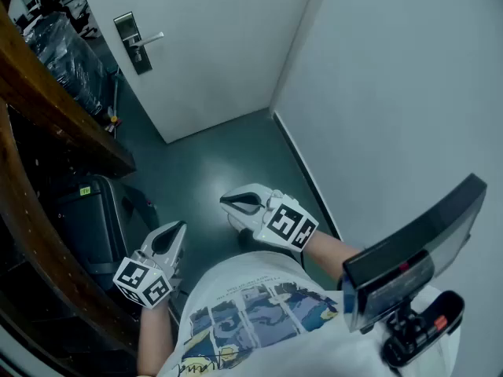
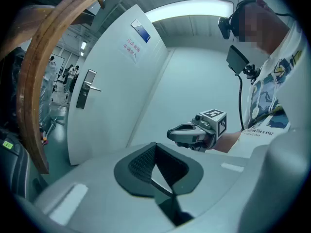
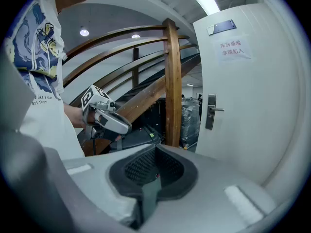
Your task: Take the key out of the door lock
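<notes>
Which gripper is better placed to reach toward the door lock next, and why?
Probably left, narrowly. The door lock lies ahead on the side of the left gripper; the right gripper, though slightly farther forward, would reach across. Both are shut, empty.

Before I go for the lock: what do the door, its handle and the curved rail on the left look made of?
Door: smooth matt white face, likely painted or laminated; core cannot be told.
Handle: probably metal, silvery with a bright sheen, on a darker plate.
Rail: looks like wood, brown, streaked, with a slight gloss as if varnished.
</notes>
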`<act>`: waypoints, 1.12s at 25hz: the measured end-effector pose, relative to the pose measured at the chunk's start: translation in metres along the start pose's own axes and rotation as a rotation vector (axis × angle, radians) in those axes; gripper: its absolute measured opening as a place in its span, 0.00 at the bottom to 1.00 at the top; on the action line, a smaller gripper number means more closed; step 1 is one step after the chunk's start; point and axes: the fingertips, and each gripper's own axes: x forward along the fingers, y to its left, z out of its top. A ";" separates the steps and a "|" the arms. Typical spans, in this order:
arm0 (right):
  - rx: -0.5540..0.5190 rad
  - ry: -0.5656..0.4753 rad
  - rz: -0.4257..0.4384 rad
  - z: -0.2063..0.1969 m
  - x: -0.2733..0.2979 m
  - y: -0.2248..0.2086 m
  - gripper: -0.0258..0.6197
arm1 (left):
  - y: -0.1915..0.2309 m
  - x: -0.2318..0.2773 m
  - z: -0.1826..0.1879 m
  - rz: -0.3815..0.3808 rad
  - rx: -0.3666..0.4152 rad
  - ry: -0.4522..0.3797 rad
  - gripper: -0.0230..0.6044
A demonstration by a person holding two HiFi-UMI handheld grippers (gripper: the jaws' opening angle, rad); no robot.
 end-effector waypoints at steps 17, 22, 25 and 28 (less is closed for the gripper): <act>-0.062 0.010 0.082 -0.003 -0.004 -0.096 0.07 | 0.035 0.087 0.045 0.099 0.010 -0.032 0.05; -0.082 -0.023 0.107 -0.001 0.005 -0.143 0.08 | 0.057 0.118 0.074 0.163 0.014 -0.065 0.12; -0.080 -0.029 0.124 -0.004 0.019 -0.164 0.09 | 0.074 0.127 0.085 0.201 0.010 -0.083 0.14; -0.062 -0.032 0.133 -0.004 0.035 -0.176 0.12 | 0.091 0.126 0.088 0.232 -0.005 -0.086 0.15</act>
